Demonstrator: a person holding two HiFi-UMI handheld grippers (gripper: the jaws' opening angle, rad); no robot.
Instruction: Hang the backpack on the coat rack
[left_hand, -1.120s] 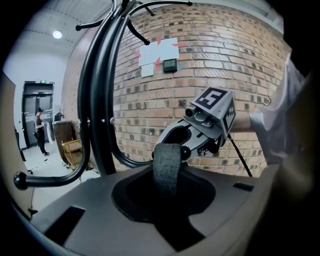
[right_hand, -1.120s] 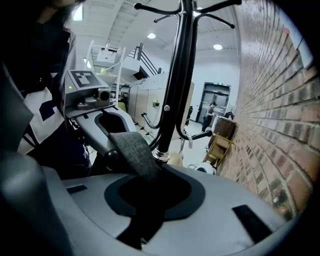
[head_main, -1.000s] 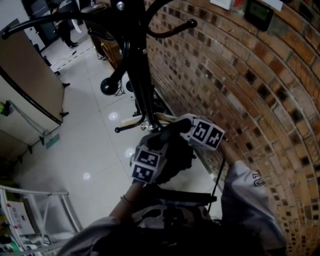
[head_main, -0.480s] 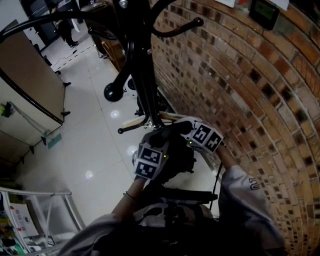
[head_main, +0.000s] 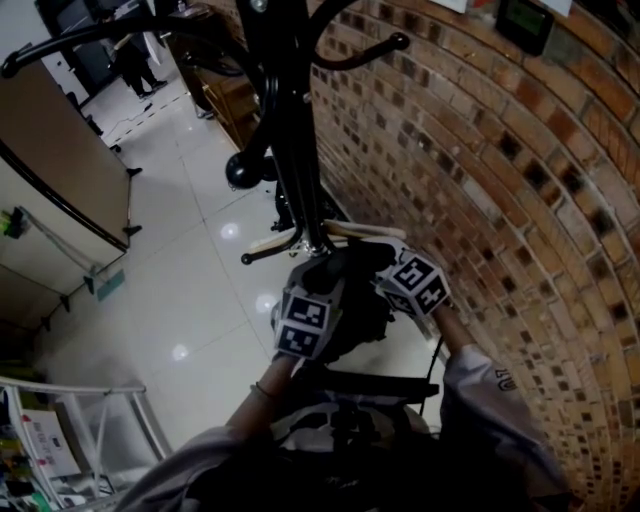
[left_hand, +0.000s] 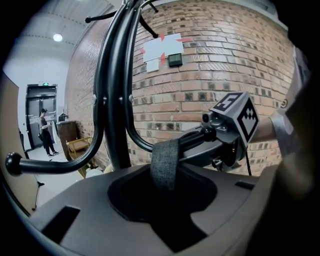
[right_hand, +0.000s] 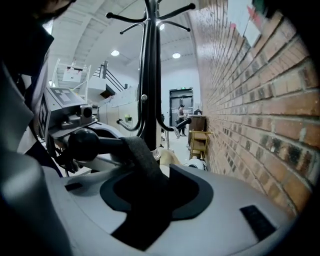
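Brick wall (head_main: 480, 200), glossy floor (head_main: 190, 290); the backpack strap (left_hand: 165, 162) lay over the coat rack (head_main: 285, 120) hook (left_hand: 200, 138) as left gripper (head_main: 318, 280) and right gripper (head_main: 372, 262) fingers were opening around it.

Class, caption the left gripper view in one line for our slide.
Grey backpack strap looped over a ball-tipped hook of the black coat rack, brick wall behind.

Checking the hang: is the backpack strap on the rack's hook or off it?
On: the strap drapes over the ball-tipped hook in both gripper views.
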